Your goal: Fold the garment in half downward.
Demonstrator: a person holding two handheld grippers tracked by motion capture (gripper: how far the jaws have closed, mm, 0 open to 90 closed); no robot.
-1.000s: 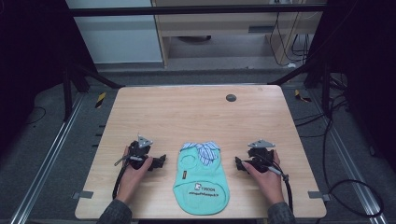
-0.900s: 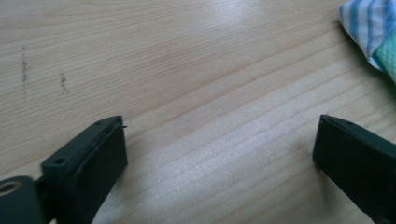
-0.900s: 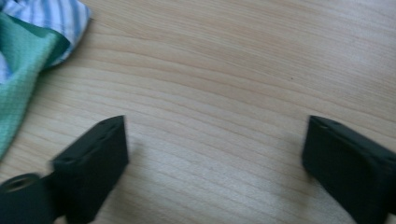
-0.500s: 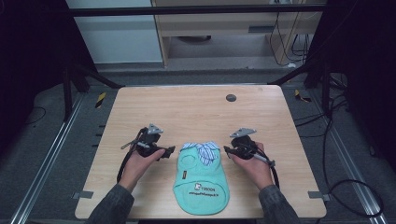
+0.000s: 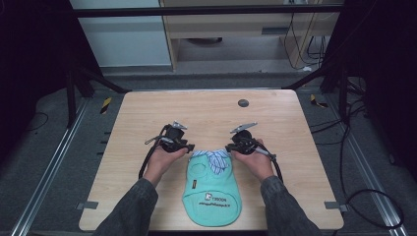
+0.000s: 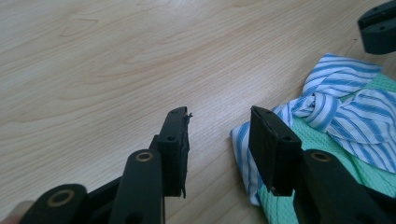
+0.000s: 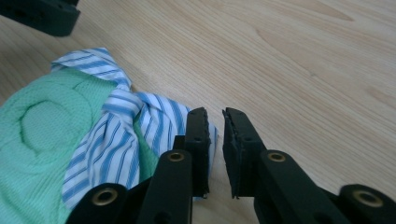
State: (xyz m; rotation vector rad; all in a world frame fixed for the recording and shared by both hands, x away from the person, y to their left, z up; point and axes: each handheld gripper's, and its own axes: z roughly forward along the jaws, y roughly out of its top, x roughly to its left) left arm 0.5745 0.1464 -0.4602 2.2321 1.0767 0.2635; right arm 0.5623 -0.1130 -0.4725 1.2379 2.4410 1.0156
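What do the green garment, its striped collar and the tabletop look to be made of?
Green garment: soft knit, likely cotton or synthetic; a fine waffle texture shows, matte. Striped collar: thin woven cloth, blue and white, creased and knotted. Table: pale wood or wood-look laminate; grain lines, smooth, slightly sheened.

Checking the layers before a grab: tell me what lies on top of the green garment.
A blue-and-white striped collar, knotted at its middle, lies over the far end of the green garment. Whatever the stripes cover is hidden. The garment rests on the wooden table.
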